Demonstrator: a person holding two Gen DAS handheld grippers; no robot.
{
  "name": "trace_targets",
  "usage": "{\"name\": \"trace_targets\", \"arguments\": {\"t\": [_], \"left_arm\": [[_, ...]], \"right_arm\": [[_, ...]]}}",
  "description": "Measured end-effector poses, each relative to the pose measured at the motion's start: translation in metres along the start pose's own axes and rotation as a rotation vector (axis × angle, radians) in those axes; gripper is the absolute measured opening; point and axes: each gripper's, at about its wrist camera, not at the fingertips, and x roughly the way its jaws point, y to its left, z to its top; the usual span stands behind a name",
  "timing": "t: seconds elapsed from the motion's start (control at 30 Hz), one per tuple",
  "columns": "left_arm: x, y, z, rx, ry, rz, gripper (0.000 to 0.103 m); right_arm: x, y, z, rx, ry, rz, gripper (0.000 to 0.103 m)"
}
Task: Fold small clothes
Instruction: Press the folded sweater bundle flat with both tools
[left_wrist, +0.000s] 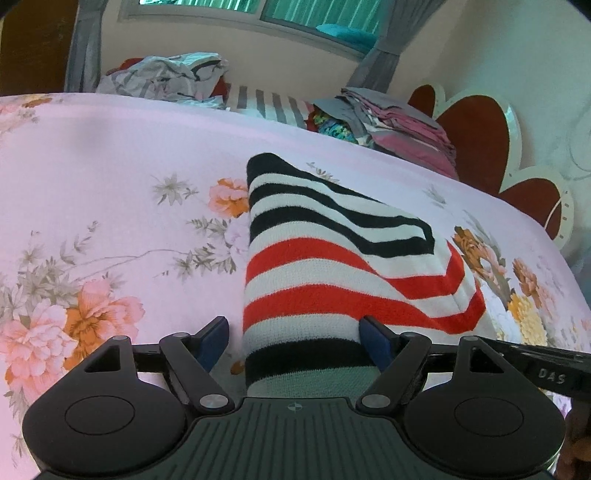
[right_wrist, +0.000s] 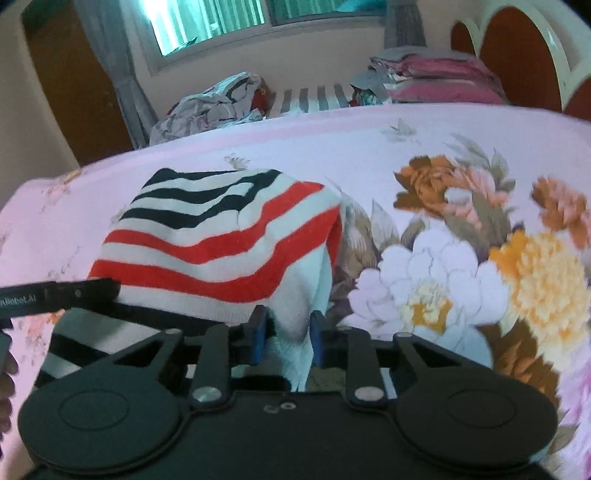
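A knitted garment (left_wrist: 332, 266) with black, red and white stripes lies folded on the pink floral bedsheet (left_wrist: 110, 166). My left gripper (left_wrist: 293, 338) stands open at its near end: the striped cloth lies between the blue pads, and the left pad (left_wrist: 214, 336) is clear of it. In the right wrist view the same garment (right_wrist: 221, 236) sits left of centre. My right gripper (right_wrist: 288, 332) is shut on its white near corner, which bunches between the pads. A black part of the left gripper (right_wrist: 55, 295) shows at the left edge.
Behind the bed lie a crumpled pale heap (left_wrist: 166, 74) and a folded stack of pink and grey cloth (left_wrist: 399, 125). A red and white headboard (left_wrist: 480, 140) stands at the right. The sheet stretches out to the garment's left.
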Motion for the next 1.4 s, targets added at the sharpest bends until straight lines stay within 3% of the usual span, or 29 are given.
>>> {"name": "trace_targets", "arguments": {"t": [0.13, 0.2, 0.27, 0.43, 0.6, 0.77, 0.83, 1.0, 1.07, 1.13, 1.2, 1.33, 1.4], "left_arm": [[-0.006, 0.0, 0.004, 0.005, -0.002, 0.008, 0.078], [-0.009, 0.001, 0.006, -0.008, -0.001, 0.003, 0.078], [-0.011, 0.004, 0.009, -0.021, -0.006, 0.009, 0.078], [-0.008, 0.014, 0.024, -0.096, -0.015, -0.001, 0.078], [0.014, 0.005, 0.042, -0.057, -0.006, 0.004, 0.078], [0.036, 0.0, 0.053, -0.041, 0.004, 0.022, 0.078], [0.042, 0.002, 0.055, -0.044, 0.007, 0.031, 0.078], [0.058, 0.007, 0.052, -0.065, 0.031, 0.04, 0.078], [0.059, 0.004, 0.053, -0.06, 0.031, 0.036, 0.078], [0.059, 0.002, 0.054, -0.049, 0.03, 0.034, 0.078], [0.064, 0.0, 0.054, -0.033, 0.04, 0.036, 0.078], [0.066, -0.002, 0.052, -0.017, 0.042, 0.042, 0.078], [0.066, -0.002, 0.054, -0.01, 0.044, 0.047, 0.078]], "right_arm": [[-0.006, -0.011, 0.014, 0.078, 0.012, 0.052, 0.036], [-0.008, -0.011, 0.019, 0.047, -0.025, 0.043, 0.048], [-0.007, -0.007, 0.02, 0.012, -0.037, 0.027, 0.053], [-0.008, -0.015, 0.023, 0.06, -0.077, 0.044, 0.053], [0.008, -0.026, 0.038, 0.164, -0.087, 0.057, 0.053], [0.038, -0.038, 0.05, 0.288, -0.027, 0.091, 0.053], [0.046, -0.036, 0.054, 0.29, -0.018, 0.114, 0.045], [0.052, -0.025, 0.059, 0.216, -0.031, 0.064, 0.016], [0.043, -0.016, 0.059, 0.132, -0.074, 0.009, 0.013], [0.042, -0.011, 0.054, 0.053, -0.096, -0.07, 0.013], [0.056, -0.015, 0.048, 0.031, -0.044, -0.111, 0.013], [0.056, -0.015, 0.047, 0.041, -0.045, -0.111, 0.015], [0.05, -0.017, 0.05, 0.063, -0.058, -0.1, 0.026]]}}
